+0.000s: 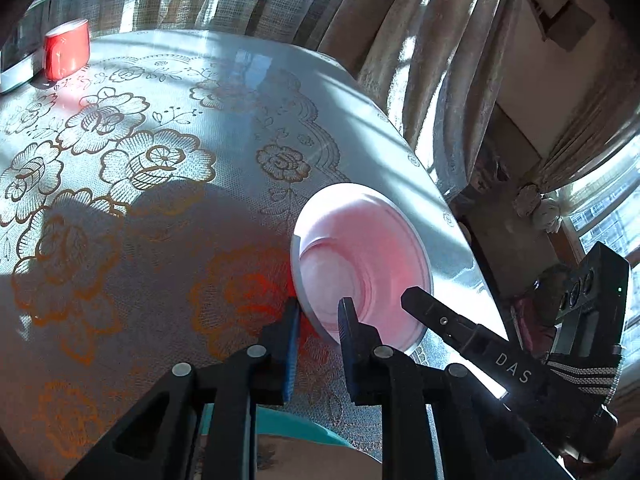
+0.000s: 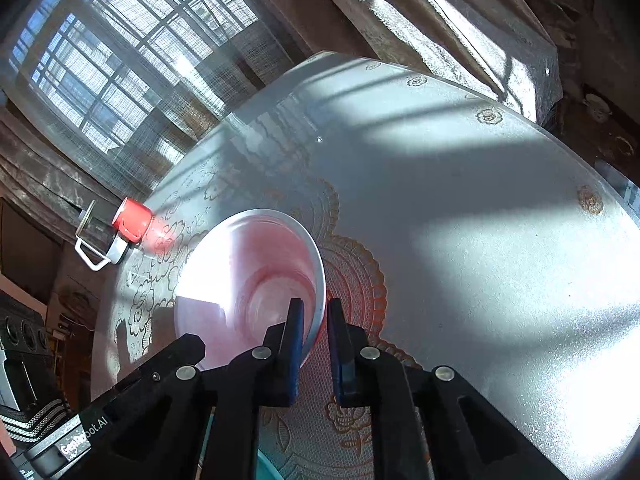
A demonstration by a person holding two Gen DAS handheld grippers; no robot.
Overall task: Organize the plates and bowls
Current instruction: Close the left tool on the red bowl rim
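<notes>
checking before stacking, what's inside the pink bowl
No food or dish shows inside the bowl: only its bare pink wall and base. One finger of the right gripper dips inside the rim, and the left gripper straddles the opposite rim, covering small patches.

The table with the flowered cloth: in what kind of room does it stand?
Probably a dining area in a home. The table wears a lace-pattern cloth with gold flowers, heavy curtains hang beside a gridded window, and household dishes, a pink bowl and a red cup, stand on it.

Bowl (image 1: pixel 362 264) on table (image 1: pixel 160 184), cup (image 1: pixel 66 54) far behind
</notes>
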